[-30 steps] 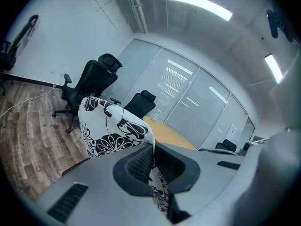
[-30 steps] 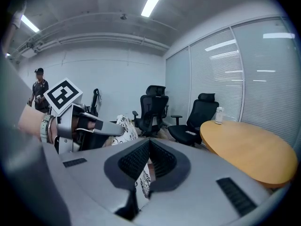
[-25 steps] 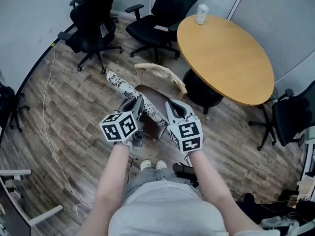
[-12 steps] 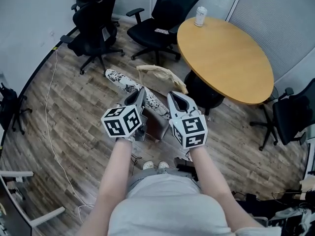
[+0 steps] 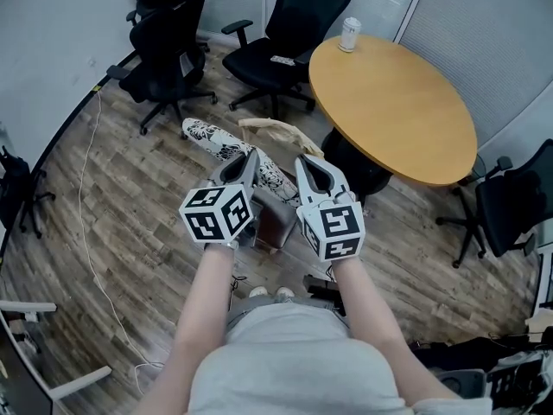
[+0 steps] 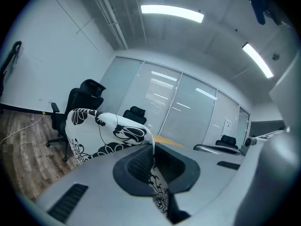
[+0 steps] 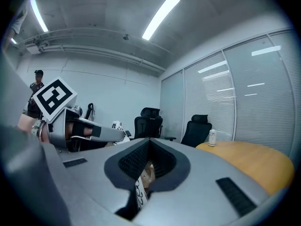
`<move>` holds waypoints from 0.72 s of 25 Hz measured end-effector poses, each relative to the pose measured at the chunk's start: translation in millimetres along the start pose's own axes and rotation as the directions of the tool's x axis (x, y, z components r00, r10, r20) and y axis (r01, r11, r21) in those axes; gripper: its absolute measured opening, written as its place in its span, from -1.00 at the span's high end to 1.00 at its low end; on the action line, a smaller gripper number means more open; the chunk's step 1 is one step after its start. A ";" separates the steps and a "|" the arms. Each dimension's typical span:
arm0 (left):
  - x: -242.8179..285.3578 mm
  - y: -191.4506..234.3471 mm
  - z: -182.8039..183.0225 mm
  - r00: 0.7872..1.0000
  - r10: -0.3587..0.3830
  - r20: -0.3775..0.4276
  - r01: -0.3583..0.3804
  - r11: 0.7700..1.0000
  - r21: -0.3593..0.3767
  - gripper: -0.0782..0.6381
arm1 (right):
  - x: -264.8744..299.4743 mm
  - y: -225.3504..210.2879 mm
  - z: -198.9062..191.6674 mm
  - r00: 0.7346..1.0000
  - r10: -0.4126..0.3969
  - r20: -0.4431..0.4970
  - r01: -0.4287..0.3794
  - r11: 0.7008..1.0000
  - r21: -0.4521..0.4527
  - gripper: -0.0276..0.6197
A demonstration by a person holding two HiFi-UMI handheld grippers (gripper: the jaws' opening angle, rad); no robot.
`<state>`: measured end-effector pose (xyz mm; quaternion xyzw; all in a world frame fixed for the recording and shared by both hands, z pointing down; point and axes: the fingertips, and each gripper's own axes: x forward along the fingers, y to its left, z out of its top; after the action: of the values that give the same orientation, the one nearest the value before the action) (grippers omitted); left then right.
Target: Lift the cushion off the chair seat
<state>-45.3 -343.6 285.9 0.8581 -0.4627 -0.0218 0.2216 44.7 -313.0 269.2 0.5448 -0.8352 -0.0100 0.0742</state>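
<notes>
Both pairs of jaws are clamped tight here: the left gripper (image 5: 250,164) and the right gripper (image 5: 304,167) each pinch the near edge of the black-and-white cushion (image 5: 216,143). The cushion is held up above the wooden chair's seat (image 5: 275,225), its far end jutting past the seat's left edge over the floor.

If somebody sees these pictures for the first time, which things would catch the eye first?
The black-and-white flowered cushion in the middle of the head view, pinched at its near edge by the left gripper and the right gripper. Next, the round wooden table at upper right, with a can near its far edge.
</notes>
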 end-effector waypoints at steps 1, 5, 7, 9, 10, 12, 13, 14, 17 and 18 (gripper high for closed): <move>0.0 -2.0 0.9 1.000 -0.001 0.002 0.001 1.000 0.010 0.76 | -0.7 -0.9 1.2 1.000 -0.004 0.005 0.004 1.000 0.000 0.84; 0.8 -7.9 2.9 1.000 -0.007 0.009 0.006 0.999 0.041 0.76 | -1.3 -3.9 3.0 1.000 -0.013 0.014 0.013 1.000 0.004 0.84; 1.0 -10.0 3.0 1.000 -0.006 0.012 0.006 0.999 0.054 0.76 | -1.6 -5.3 3.5 1.000 -0.017 0.016 0.017 1.000 0.005 0.84; 1.1 -11.8 3.2 1.000 -0.008 0.016 0.007 0.998 0.066 0.76 | -1.8 -6.5 3.9 1.000 -0.020 0.019 0.020 1.000 0.006 0.84; 0.7 -12.6 3.3 1.000 -0.011 0.018 0.009 0.997 0.072 0.76 | -2.0 -6.4 4.1 1.000 -0.022 0.021 0.022 1.000 0.006 0.84; -0.7 -14.2 3.3 1.000 -0.017 0.021 0.015 0.996 0.083 0.76 | -3.1 -5.5 4.7 0.999 -0.024 0.025 0.024 1.000 0.005 0.84; -1.2 -15.1 3.5 1.000 -0.019 0.023 0.017 0.996 0.086 0.76 | -3.8 -5.4 5.5 0.999 -0.024 0.029 0.024 1.000 0.005 0.84; -1.4 -16.0 4.1 0.999 -0.022 0.025 0.019 0.996 0.089 0.76 | -4.3 -5.4 6.5 0.999 -0.024 0.033 0.024 1.000 0.006 0.84; -2.5 -18.5 6.2 0.999 -0.026 0.031 0.023 0.995 0.098 0.76 | -5.8 -5.0 8.7 0.999 -0.022 0.039 0.022 1.000 0.006 0.84; -3.0 -19.3 6.6 0.999 -0.027 0.031 0.024 0.995 0.100 0.76 | -6.6 -4.9 9.1 0.999 -0.023 0.039 0.023 1.000 0.004 0.84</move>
<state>-33.5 -334.5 271.7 0.8735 -0.4557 -0.0154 0.1704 50.5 -309.5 259.0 0.5541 -0.8303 -0.0201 0.0567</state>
